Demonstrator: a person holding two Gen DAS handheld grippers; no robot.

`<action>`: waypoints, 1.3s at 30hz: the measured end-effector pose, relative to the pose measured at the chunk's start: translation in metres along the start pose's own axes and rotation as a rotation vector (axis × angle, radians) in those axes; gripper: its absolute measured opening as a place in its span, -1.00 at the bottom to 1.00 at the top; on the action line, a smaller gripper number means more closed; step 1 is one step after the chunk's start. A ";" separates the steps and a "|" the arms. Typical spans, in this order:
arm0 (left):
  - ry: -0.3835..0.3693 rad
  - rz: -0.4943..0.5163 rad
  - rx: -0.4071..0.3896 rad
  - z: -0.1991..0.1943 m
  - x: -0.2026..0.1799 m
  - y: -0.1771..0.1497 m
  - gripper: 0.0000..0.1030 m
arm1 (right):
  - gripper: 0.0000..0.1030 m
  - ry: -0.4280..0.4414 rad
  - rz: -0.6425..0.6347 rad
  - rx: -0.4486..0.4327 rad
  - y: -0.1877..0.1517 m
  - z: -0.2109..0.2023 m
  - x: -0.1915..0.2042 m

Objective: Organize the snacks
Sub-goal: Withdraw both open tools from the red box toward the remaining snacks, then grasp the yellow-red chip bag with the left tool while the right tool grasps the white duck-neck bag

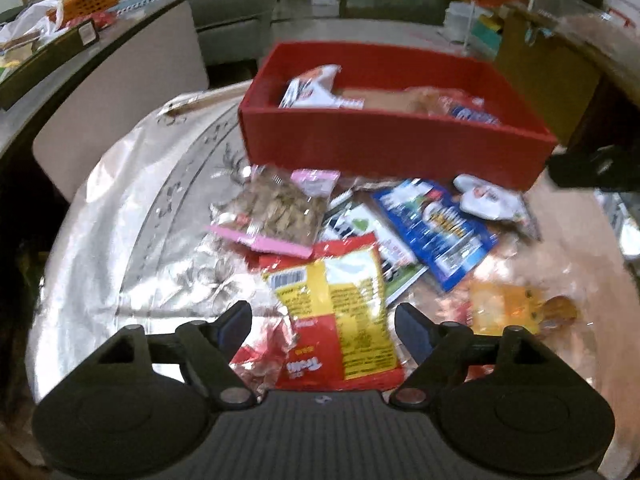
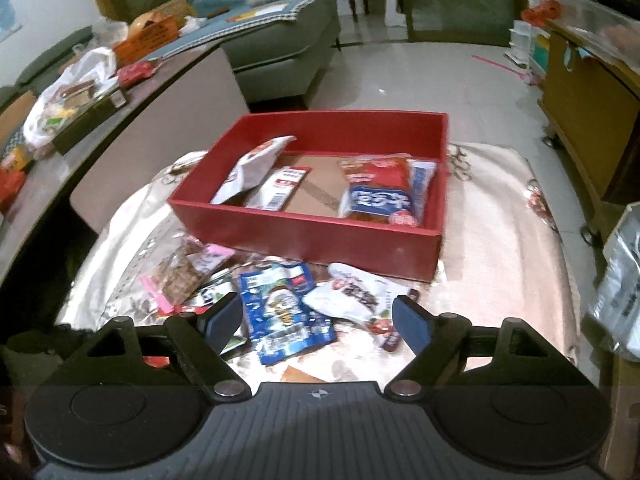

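At nine o'clock from you a long dark counter [image 2: 132,92] carries a white plastic bag [image 2: 72,84], an orange basket [image 2: 150,36] and a dark flat box [image 2: 90,114]. At twelve o'clock you face a grey-green sofa [image 2: 280,44] with a blue cloth [image 2: 240,20] on it. At two o'clock a yellow wooden cabinet [image 2: 588,104] stands on the pale tiled floor [image 2: 400,76]. A shiny floral cloth [image 1: 132,208] covers the tabletop.

Both wrist views angled down, sharing red box [image 1: 392,148] [image 2: 320,236].
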State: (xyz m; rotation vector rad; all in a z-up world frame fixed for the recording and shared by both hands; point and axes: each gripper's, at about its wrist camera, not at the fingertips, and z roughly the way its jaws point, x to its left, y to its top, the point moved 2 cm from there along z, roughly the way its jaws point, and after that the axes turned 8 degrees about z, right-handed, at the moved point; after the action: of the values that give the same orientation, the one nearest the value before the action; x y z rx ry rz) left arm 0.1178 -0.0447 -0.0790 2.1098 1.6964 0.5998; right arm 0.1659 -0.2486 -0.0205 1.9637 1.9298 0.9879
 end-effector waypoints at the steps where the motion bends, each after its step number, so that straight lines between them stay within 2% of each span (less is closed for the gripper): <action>1: 0.005 -0.002 0.009 0.004 0.001 -0.002 0.45 | 0.68 -0.002 0.008 0.001 0.001 0.000 -0.004; 4: -0.012 -0.030 0.020 0.011 0.003 -0.002 0.51 | 0.68 -0.022 0.030 0.008 0.006 0.005 -0.016; 6: -0.007 -0.043 0.033 0.017 0.004 -0.003 0.45 | 0.68 -0.040 0.031 0.019 0.010 0.011 -0.022; 8: -0.041 -0.051 0.047 0.022 0.003 -0.004 -0.02 | 0.68 -0.056 0.028 0.036 0.012 0.018 -0.027; 14: -0.067 -0.020 0.046 0.019 -0.001 -0.005 -0.07 | 0.68 -0.066 -0.026 0.129 0.013 0.061 -0.032; 23: -0.120 -0.033 0.069 0.016 0.006 -0.007 -0.08 | 0.72 0.007 -0.069 0.190 0.013 0.102 -0.027; 26: -0.127 -0.034 0.074 0.015 0.007 -0.007 -0.08 | 0.73 0.027 -0.054 0.203 0.011 0.100 -0.025; 29: -0.134 -0.035 0.081 0.015 0.008 -0.008 -0.08 | 0.71 0.129 -0.025 0.293 0.001 0.089 -0.018; 31: -0.137 -0.035 0.081 0.013 0.008 -0.008 -0.08 | 0.71 0.164 -0.040 0.334 -0.010 0.079 -0.009; 33: -0.142 -0.036 0.079 0.011 0.009 -0.009 -0.08 | 0.71 0.186 -0.060 0.325 -0.016 0.066 -0.003; 35: -0.142 -0.036 0.078 0.011 0.009 -0.009 -0.08 | 0.72 0.147 -0.087 0.270 -0.014 0.057 -0.002; 37: -0.141 -0.035 0.082 0.012 0.010 -0.010 -0.08 | 0.72 0.040 -0.165 0.199 -0.009 0.059 -0.001; 39: -0.140 -0.030 0.085 0.014 0.009 -0.010 -0.08 | 0.71 -0.013 -0.241 0.188 -0.004 0.071 0.001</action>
State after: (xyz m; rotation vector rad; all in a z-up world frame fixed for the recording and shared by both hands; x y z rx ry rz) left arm 0.1185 -0.0342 -0.0955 2.1260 1.7002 0.3676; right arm 0.2043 -0.2267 -0.0759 1.7648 2.2592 0.7531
